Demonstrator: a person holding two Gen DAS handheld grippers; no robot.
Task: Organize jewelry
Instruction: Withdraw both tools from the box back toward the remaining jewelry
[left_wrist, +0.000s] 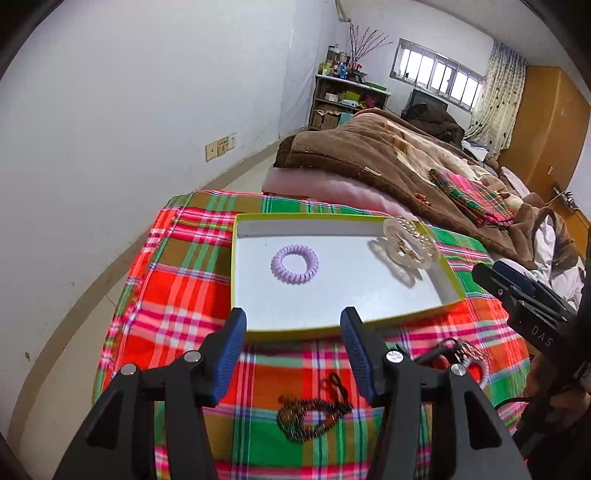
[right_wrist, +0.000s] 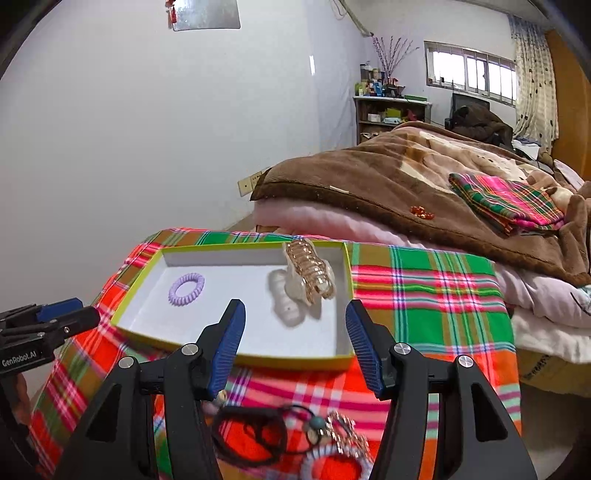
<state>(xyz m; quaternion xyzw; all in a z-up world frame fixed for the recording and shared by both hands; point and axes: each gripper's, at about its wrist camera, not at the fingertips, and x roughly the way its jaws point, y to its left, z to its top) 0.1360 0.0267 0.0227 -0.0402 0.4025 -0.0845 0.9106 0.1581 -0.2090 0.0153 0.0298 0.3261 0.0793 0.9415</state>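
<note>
Bed (right_wrist: 424, 177) behind, brown blanket (left_wrist: 369, 158) heaped on it. In front, tabletop under a plaid cloth (left_wrist: 177, 295).

Shallow yellow-rimmed box (left_wrist: 233, 258) sits open on the cloth, white floor. Inside it: purple coil hair tie (left_wrist: 294, 263) lying flat toward the left, clear-and-gold hair claw (right_wrist: 309, 271) against the right wall, looks blurred.

Left gripper (left_wrist: 293, 334) tilted down over the box's near edge, jaws apart, nothing between them. Right gripper (right_wrist: 295, 332) same pose just beside it, jaws apart, empty.

Still on the cloth, near side of the box: dark beaded bracelet (left_wrist: 306, 421) under the left gripper, black cord tangle (right_wrist: 251, 435) and a white coil tie (right_wrist: 332, 461) with gold bits under the right.
</note>
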